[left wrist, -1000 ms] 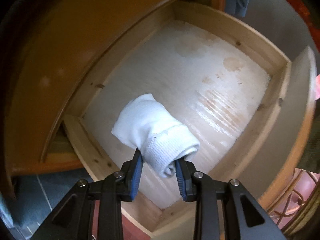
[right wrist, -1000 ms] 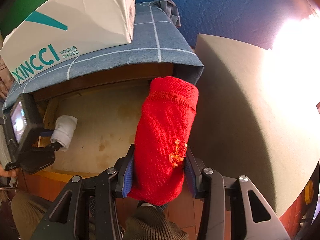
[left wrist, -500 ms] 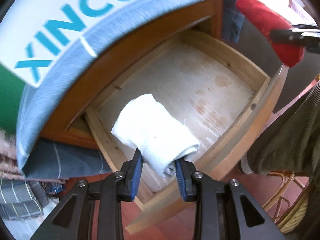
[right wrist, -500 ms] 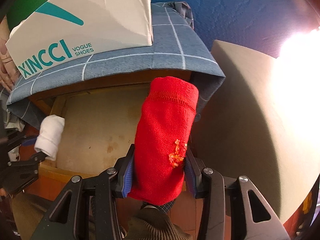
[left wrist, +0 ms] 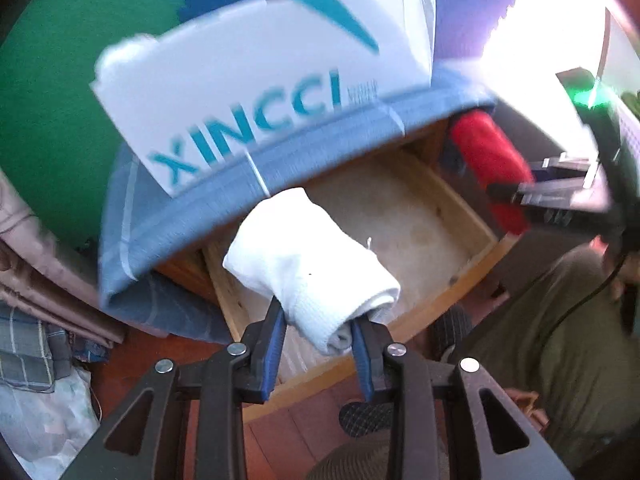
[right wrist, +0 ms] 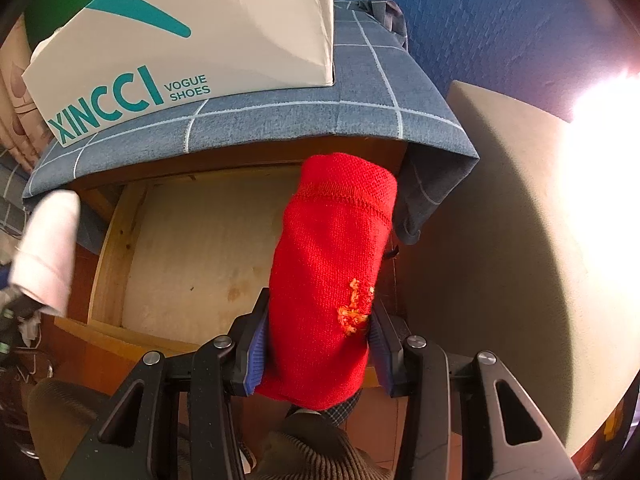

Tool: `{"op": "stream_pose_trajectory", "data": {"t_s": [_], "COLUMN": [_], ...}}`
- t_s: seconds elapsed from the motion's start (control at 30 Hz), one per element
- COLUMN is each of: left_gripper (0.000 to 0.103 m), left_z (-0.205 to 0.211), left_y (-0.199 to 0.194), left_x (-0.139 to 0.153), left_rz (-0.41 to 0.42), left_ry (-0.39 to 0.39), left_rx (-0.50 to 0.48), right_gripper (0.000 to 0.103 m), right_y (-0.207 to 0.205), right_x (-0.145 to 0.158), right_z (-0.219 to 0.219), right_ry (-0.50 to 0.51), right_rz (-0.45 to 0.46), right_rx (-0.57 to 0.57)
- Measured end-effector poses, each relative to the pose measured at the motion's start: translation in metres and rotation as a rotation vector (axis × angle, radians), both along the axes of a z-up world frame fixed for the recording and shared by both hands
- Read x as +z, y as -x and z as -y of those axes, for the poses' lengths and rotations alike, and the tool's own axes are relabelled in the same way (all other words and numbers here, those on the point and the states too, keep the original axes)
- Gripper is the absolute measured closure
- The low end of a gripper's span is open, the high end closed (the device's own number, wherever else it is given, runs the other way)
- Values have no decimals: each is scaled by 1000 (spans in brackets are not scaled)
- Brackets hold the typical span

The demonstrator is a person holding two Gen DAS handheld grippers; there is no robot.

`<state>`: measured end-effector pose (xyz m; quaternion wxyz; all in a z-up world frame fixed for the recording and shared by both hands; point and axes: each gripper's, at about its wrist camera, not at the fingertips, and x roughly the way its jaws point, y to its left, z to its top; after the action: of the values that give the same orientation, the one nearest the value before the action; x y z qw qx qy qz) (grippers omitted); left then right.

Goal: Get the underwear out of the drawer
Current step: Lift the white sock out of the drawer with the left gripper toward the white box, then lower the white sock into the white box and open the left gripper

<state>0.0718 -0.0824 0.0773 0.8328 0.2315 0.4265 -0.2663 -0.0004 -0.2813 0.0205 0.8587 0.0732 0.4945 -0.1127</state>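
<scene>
My left gripper (left wrist: 318,330) is shut on a rolled white underwear (left wrist: 310,266) and holds it above the front left of the open wooden drawer (left wrist: 470,258). The white roll also shows at the left edge of the right wrist view (right wrist: 48,248). My right gripper (right wrist: 316,340) is shut on a rolled red underwear (right wrist: 332,276) with a small orange mark, held above the drawer's front right. The red roll also shows in the left wrist view (left wrist: 490,170). The drawer's pale bottom (right wrist: 208,256) is bare.
A white XINCCI shoe box (right wrist: 192,40) stands on a blue checked cloth (right wrist: 280,120) covering the cabinet top above the drawer. A beige panel (right wrist: 500,240) stands to the right. Folded fabrics (left wrist: 28,320) are piled at the left. The person's knee (left wrist: 560,340) is at the right.
My left gripper has risen and pulled back with the white roll, from inside the drawer to above its front. The right gripper has drawn back slightly with the red roll.
</scene>
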Motion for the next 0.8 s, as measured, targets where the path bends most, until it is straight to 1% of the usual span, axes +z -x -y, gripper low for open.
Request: {"op": "stream_pose_trajectory", "data": {"t_s": [0.07,0.23,0.37,0.5,0.57,0.63,0.73,0.8], "left_gripper": [72,72,72,72,72,72,72,72], "left_z": [-1,-9,-13,-7,-2,1,11,20], "left_y": [3,6,-6,-24,-38,-51,-72,-88], "left_x": [17,77,124,157,173,182,191,193], "left_rz": [26,94,145,220,250,275,284,280], "left_ry": [25,106,163,168,167,172,176,165], "left_rx": [3,36,87,152,192,222,248,258], "right_gripper": [62,62,62,62,62,62,62,62], "right_y": [0,1,1,1,2,2,2,2], "right_x": [0,0,0,0,0,0,0,0], "right_z": [0,2,3,2,2,3,3,3], "right_ry": [0,-10,-16,-18,-20,-21,-22,-20], "right_rz": [2,4,7,9,9,11,11,10], "right_rx": [3,3,4,7,7,8,13,16]}}
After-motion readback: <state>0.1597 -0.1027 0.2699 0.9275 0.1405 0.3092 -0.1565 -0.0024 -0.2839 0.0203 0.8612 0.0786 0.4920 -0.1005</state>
